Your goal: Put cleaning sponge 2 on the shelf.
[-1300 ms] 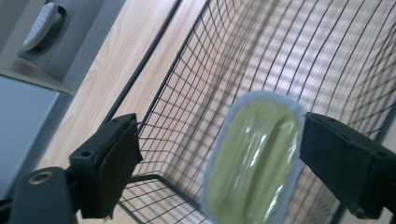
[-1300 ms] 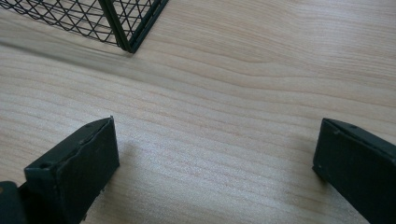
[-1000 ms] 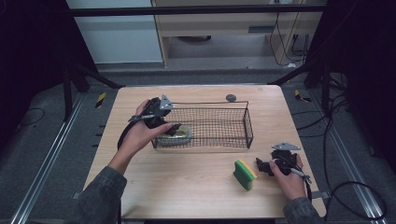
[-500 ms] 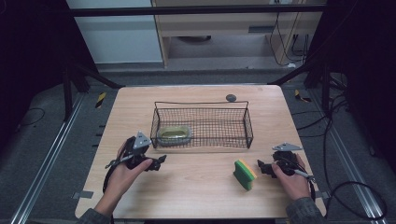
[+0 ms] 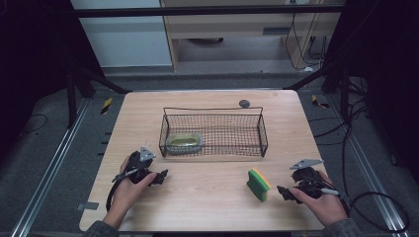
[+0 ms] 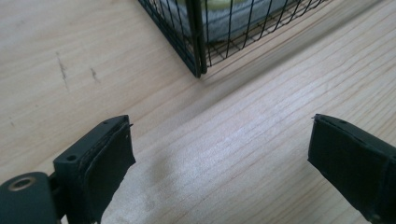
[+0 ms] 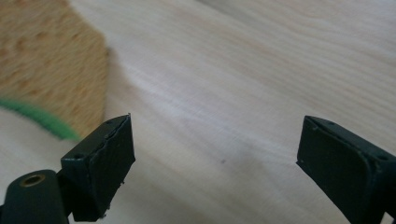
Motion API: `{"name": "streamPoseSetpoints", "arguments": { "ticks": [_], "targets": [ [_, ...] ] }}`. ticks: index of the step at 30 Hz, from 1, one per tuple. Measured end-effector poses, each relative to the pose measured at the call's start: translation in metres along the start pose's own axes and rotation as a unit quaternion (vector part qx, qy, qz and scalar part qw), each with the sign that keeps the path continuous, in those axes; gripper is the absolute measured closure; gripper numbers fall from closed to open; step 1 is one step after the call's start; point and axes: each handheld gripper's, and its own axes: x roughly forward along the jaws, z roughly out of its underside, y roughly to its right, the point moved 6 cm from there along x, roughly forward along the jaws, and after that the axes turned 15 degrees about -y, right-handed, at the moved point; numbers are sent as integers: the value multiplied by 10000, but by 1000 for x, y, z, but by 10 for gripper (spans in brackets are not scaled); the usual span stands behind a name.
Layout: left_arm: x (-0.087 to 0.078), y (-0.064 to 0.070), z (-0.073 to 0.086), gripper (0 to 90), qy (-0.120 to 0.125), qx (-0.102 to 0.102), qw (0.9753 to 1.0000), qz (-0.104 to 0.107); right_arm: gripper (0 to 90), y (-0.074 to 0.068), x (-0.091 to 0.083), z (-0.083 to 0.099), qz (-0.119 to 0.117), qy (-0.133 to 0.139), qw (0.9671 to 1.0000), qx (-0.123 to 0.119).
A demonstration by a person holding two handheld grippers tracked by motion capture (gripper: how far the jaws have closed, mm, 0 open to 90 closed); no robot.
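A black wire basket (image 5: 213,129) stands in the middle of the wooden table (image 5: 148,111). Inside its left end lies a green and grey sponge (image 5: 184,142); the basket's corner (image 6: 194,42) rises ahead in the left gripper view. My left gripper (image 5: 159,177) rests on the table in front of the basket's left corner, open and holding nothing (image 6: 219,158). A yellow and green sponge (image 5: 258,184) lies at the front right. My right gripper (image 5: 282,191) is just right of it, open, with that sponge (image 7: 46,70) beside its left jaw.
A small dark round object (image 5: 244,103) lies behind the basket near the table's far edge. Cables trail from both grippers off the table's front. Dark frame posts and floor rails surround the table.
My left gripper left the basket, where the green sponge stays, and came down to the table at the front left, open. The right gripper has barely shifted.
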Motion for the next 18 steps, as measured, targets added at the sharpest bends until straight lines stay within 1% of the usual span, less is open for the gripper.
{"name": "streamPoseSetpoints", "arguments": {
  "ticks": [2,7,8,10,11,12,13,14,15,18],
  "targets": [
    [3,-1,2,59,-45,-48,10000,43,124,-7,-2,5,-46,-30,9999,-113],
    [8,-5,6,59,-130,-118,9998,69,138,-22,-8,13,-241,-108,9994,-204],
    [10,-5,7,59,-163,-128,9998,77,141,-25,-9,13,-270,-110,9993,-215],
    [12,-5,7,50,-155,-197,9994,225,149,-34,-11,12,-341,-158,9990,-259],
    [13,-5,7,50,-134,-223,9993,259,152,-38,-12,11,-326,-200,9989,-282],
    [13,-6,8,45,-124,-223,9993,266,152,-41,-14,11,-306,-239,9988,-288],
    [13,-6,8,37,-112,-224,9993,268,152,-47,-15,10,-279,-268,9986,-358],
    [14,-6,8,33,-98,-227,9993,267,152,-50,-16,9,-287,-285,9984,-399],
    [14,-6,8,26,-90,-231,9994,261,152,-56,-17,7,-347,-321,9981,-393],
    [14,-7,8,10,-75,-200,9995,251,151,-62,-18,4,-361,-394,9975,-471]
  ]
}}
